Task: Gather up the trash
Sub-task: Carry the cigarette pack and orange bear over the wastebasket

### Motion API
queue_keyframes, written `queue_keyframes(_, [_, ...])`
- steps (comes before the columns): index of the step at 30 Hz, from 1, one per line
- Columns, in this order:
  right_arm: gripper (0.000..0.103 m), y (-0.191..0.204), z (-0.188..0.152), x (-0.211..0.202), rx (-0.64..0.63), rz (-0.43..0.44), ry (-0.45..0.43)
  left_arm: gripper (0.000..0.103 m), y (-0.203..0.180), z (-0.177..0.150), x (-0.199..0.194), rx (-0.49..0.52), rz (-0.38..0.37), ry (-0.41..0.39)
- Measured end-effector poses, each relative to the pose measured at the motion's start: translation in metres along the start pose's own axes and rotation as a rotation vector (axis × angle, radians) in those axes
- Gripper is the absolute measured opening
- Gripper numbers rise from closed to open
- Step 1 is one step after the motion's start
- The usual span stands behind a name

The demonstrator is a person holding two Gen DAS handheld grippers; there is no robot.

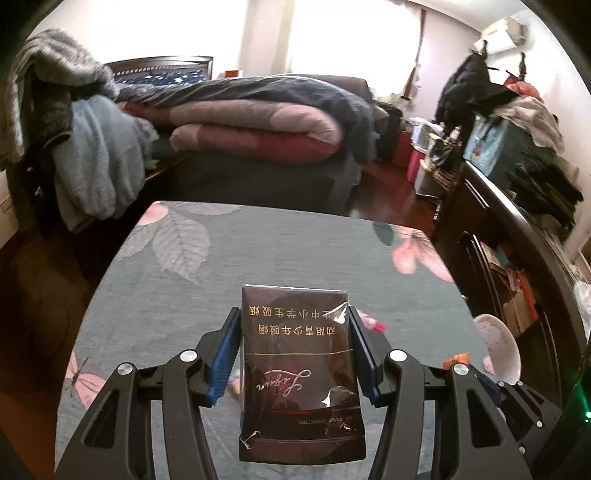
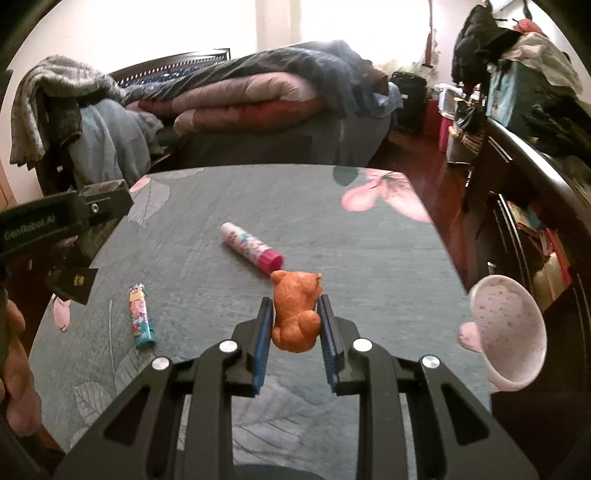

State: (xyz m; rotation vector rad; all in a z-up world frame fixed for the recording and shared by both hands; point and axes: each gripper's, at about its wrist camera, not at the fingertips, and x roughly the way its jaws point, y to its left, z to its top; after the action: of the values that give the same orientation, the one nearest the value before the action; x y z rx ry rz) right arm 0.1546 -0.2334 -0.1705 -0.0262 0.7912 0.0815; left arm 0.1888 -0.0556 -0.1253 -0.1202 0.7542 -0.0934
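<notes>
Right wrist, right gripper angled down, clamping bear figurine

— What covers the table?
— A grey-green cloth with pink flowers and pale leaves printed near its corners and edges.

— And past the far edge?
— A bed with a folded quilt in red, mauve and dark blue, and a dark headboard behind it. By the far left corner a pale blue blanket hangs under a grey knitted throw.

— On the right?
— A dark cabinet runs beside the right edge, with books in it and a teal box and clothes on top. A black coat hangs beyond. A bright window is at the back, and an air conditioner is high on the wall.
</notes>
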Motion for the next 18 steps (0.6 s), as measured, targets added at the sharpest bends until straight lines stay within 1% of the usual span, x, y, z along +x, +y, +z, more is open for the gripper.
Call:
queue_keyframes(4, [0.026,-0.023,-0.004,-0.016,0.032,-0.018,-0.025,0.056,-0.026,0.001,-0.005,0.039,-0.036,-0.007])
queue_keyframes(7, [0.026,-0.039,-0.006,-0.023,0.057,-0.037,-0.041,0.056,-0.049,0.001,-0.007,0.073,-0.080,-0.009])
queue_keyframes(18, [0.026,-0.120,-0.025,-0.043,0.180,-0.133,-0.065,0.056,-0.125,-0.001,0.003,0.172,-0.198,0.013])
